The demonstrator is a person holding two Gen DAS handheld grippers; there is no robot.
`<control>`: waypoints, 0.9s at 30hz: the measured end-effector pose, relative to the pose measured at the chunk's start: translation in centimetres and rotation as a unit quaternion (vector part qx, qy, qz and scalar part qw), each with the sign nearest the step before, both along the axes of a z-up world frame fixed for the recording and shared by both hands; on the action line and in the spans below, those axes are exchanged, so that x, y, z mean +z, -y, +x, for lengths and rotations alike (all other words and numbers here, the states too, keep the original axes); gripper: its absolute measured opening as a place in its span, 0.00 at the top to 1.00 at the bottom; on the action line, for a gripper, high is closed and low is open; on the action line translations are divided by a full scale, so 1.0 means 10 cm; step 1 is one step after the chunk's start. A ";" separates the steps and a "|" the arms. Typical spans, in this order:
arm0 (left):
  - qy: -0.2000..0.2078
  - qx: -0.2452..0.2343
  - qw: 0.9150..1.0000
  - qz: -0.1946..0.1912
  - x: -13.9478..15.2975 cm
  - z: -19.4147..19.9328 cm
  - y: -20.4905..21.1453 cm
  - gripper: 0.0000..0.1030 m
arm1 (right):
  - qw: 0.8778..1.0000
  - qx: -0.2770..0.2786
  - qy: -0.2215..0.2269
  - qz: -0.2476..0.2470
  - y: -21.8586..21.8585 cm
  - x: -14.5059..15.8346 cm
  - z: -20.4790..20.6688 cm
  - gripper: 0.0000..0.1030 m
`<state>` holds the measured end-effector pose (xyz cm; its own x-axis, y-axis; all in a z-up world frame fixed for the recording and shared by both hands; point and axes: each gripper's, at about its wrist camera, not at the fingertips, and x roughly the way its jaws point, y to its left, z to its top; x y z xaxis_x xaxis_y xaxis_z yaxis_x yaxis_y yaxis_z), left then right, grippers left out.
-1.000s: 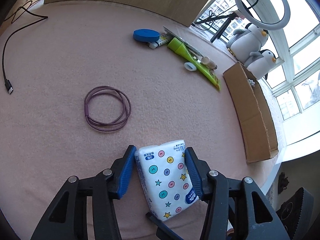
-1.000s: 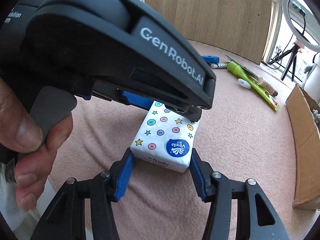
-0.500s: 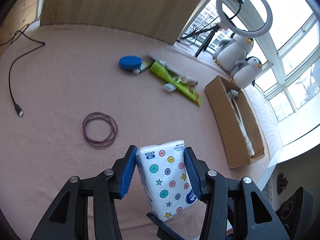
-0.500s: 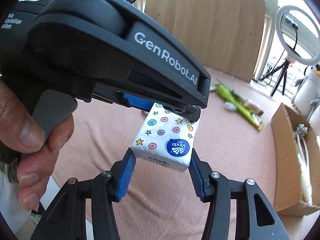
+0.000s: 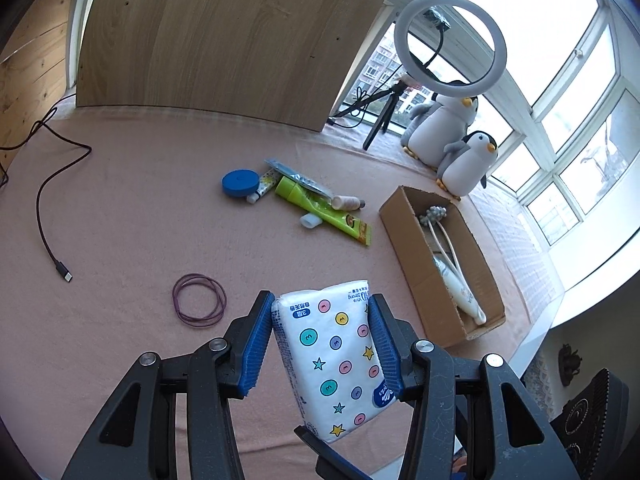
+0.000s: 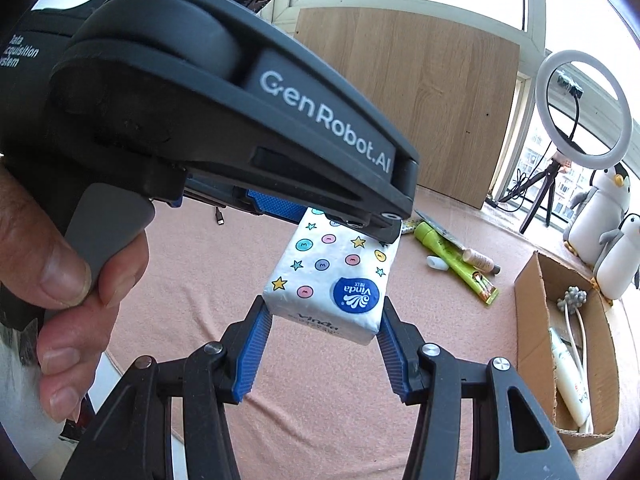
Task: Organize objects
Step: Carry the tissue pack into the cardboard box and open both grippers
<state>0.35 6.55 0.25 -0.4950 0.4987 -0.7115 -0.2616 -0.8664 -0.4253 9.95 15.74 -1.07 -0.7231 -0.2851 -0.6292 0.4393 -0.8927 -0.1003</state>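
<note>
A white tissue pack (image 5: 332, 356) with coloured dots and stars hangs in the air above the pink cloth. My left gripper (image 5: 320, 308) is shut on its upper end, blue pads pressed on both narrow edges. In the right wrist view the same tissue pack (image 6: 332, 276) slopes down toward me, and my right gripper (image 6: 322, 316) is closed on the corners of its lower end. The left gripper's black body (image 6: 240, 120), held by a hand (image 6: 60, 280), fills the upper left there. An open cardboard box (image 5: 404, 224) with white items inside lies to the right.
On the cloth lie a purple cord loop (image 5: 199, 300), a green tube (image 5: 320, 208), a blue disc (image 5: 240, 183) and a dark USB cable (image 5: 44, 220). Two plush penguins (image 5: 464, 160) and a ring light (image 5: 450, 40) stand by the window. A wooden panel backs the scene.
Both grippers have risen together with the tissue pack, which has left the cloth. The cloth and the objects on it look farther away, and more of the room shows.
</note>
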 end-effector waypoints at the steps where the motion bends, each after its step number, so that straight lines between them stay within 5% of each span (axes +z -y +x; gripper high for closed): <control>1: 0.000 -0.002 1.000 0.000 0.00 -0.01 -0.02 0.50 | 1.000 -0.002 -0.001 -0.001 -0.01 0.00 -0.01 0.53; 13: -0.012 -0.075 0.997 -0.011 0.13 -0.22 -0.70 0.50 | 0.997 -0.075 -0.015 -0.016 -0.55 0.09 -0.10 0.53; 27: -0.013 -0.218 0.976 -0.009 0.19 -0.27 -2.50 0.50 | 0.975 -0.221 -0.019 -0.019 -1.84 0.16 0.00 0.53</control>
<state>-2.39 31.53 2.11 -0.2561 0.6543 -0.7116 -0.6181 -0.6768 -0.3999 9.94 34.18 0.49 -0.8034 0.0384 -0.5942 0.0065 -0.9973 -0.0733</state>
